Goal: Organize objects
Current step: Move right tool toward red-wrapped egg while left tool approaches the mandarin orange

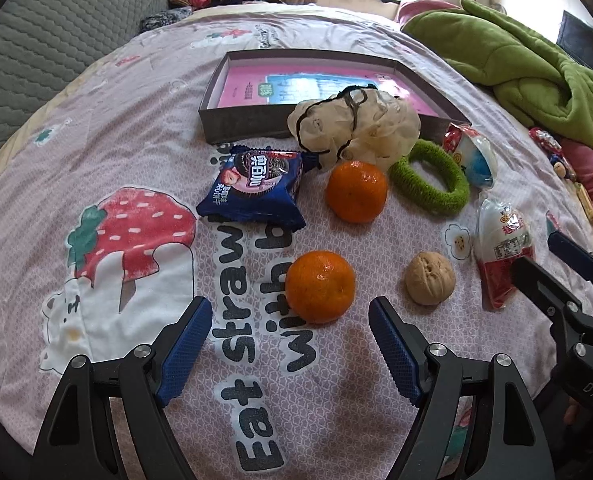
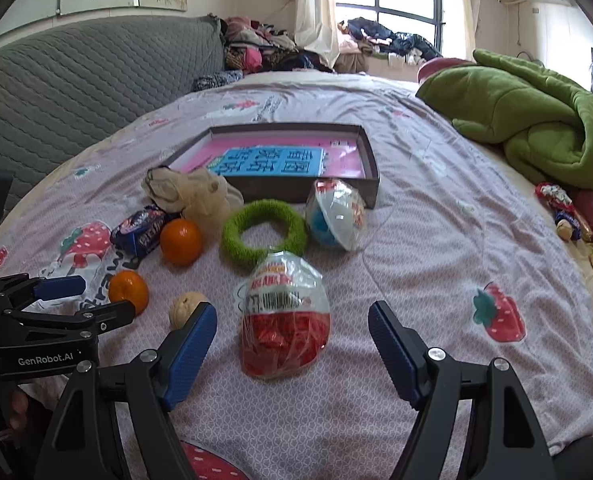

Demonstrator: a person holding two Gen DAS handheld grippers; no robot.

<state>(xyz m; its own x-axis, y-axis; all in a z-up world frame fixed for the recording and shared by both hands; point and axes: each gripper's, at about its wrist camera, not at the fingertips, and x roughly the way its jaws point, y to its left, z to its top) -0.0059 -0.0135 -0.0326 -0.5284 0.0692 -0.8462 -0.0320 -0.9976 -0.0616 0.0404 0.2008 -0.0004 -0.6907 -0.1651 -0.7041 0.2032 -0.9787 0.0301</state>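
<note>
On the bed sheet lie two oranges, a near one (image 1: 319, 287) and a far one (image 1: 356, 191), a walnut (image 1: 430, 283), a blue cookie packet (image 1: 254, 189), a green ring (image 1: 428, 178), a cream scrunchie (image 1: 356, 126), a red wrapped egg (image 2: 285, 316) and a blue wrapped egg (image 2: 335, 213). A shallow dark box (image 1: 212, 120) with a pink bottom stands behind them. My left gripper (image 1: 290, 344) is open, just short of the near orange. My right gripper (image 2: 292, 344) is open around the red egg without touching it.
A green blanket (image 2: 528, 120) is heaped at the right. A grey quilted headboard (image 2: 76, 80) stands at the left. Small wrapped snacks (image 2: 564, 212) lie at the right edge of the bed. Clothes are piled by the window.
</note>
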